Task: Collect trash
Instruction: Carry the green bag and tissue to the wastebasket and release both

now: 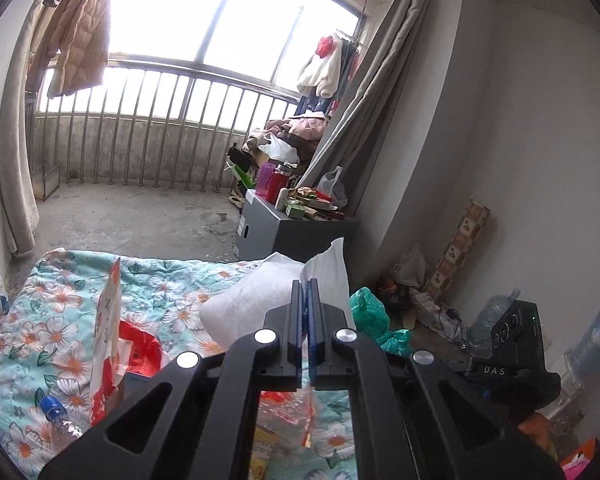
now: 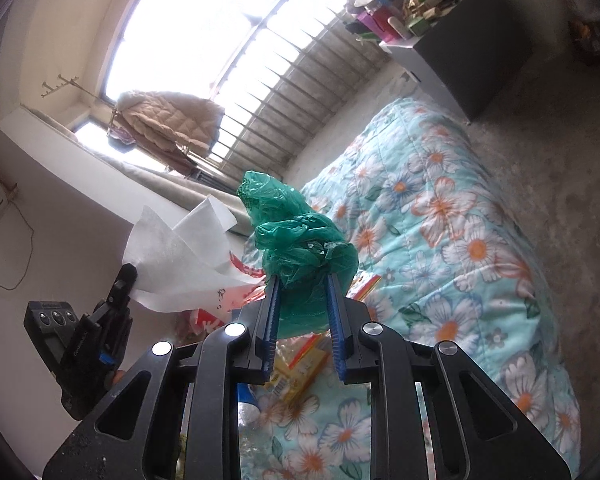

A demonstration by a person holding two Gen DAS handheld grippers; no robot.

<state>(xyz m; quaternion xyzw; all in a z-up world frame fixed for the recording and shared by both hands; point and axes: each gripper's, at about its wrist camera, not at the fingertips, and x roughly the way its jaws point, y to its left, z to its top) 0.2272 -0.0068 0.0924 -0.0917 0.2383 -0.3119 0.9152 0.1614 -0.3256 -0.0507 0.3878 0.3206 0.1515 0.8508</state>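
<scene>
Left gripper (image 1: 308,282): jaws closed on a white paper tissue (image 1: 256,292), which fans out ahead of the tips. Right gripper (image 2: 302,278): jaws clamp a crumpled green plastic bag (image 2: 296,236) bulging beyond them. Below both lies the floral quilt (image 2: 452,216) with a plastic bottle (image 1: 58,416).

Quilt (image 1: 172,292): spread on the floor, near. On it: plastic bottle (image 1: 60,420) at near left, printed bag (image 1: 108,320) just right of it. Cabinet (image 1: 284,232): beyond the quilt's far right corner, bottles (image 1: 276,178) and boxes (image 1: 300,208) on top. Railing (image 1: 148,132): far side, under the window. Water jug (image 1: 496,312): far right, against the wall.
</scene>
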